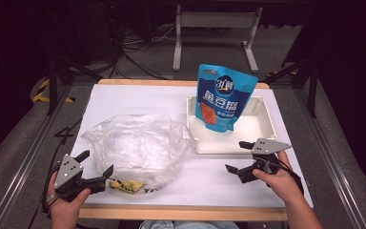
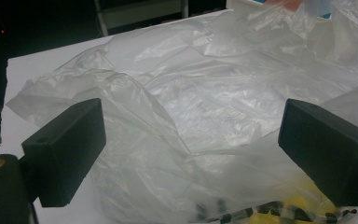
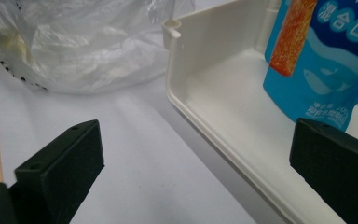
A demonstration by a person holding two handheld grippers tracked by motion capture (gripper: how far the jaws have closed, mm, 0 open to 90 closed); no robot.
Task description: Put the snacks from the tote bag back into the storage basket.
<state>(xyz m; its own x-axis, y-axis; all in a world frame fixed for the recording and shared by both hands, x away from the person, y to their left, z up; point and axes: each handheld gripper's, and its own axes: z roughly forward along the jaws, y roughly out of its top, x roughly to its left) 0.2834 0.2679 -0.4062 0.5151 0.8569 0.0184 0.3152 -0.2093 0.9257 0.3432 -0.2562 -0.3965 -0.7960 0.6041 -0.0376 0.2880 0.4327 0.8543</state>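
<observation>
The white tray (image 1: 262,143) serves as the landmark on the white tabletop (image 1: 209,176). A blue snack pouch (image 1: 224,98) stands upright inside the tray, leaning toward its far wall. The right tool (image 1: 238,156) sits just beside the tray's near edge, its jaws spread wide with nothing between them; in the right gripper view one jaw lies over the bare tabletop outside the tray's rim (image 3: 205,126) and the other toward the pouch (image 3: 321,60), apart from it. A crumpled clear plastic bag (image 1: 133,148) lies to the left of the tray, its edge close to the tray's left wall, with yellow and black print showing at its near side. The left tool (image 1: 97,168) is well to the left of the tray, at the bag's near edge, released, its jaws wide apart on either side of the bag's folds (image 2: 191,121); whether they touch the film cannot be told
</observation>
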